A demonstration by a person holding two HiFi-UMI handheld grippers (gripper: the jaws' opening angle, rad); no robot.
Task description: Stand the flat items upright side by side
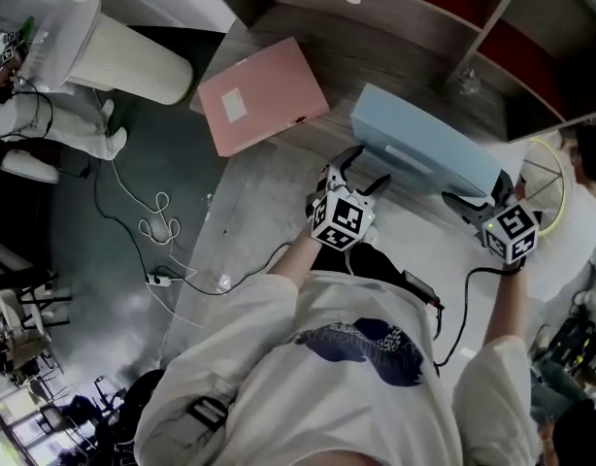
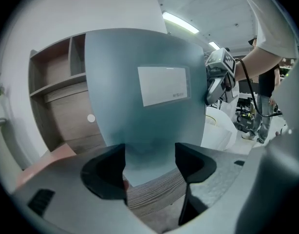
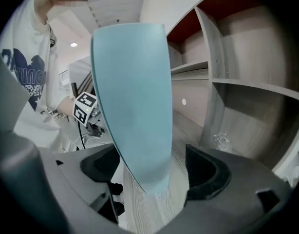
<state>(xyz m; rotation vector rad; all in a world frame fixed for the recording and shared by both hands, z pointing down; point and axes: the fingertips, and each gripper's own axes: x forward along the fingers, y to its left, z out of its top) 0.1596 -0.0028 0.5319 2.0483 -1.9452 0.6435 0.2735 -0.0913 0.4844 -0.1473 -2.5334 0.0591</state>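
A light blue folder stands on its edge on the wooden table, leaning slightly. My left gripper is at its near left end. In the left gripper view the folder's broad face with a white label fills the middle, and my left gripper is open with the folder's lower corner between the jaws. My right gripper is at the folder's right end; its jaws stand wide apart around the folder's thin edge, not pressing it. A pink folder lies flat further left.
A shelf unit with open compartments rises behind the table, with a bit of crumpled clear plastic in one. A white ribbed bin and loose cables are on the floor left of the table edge.
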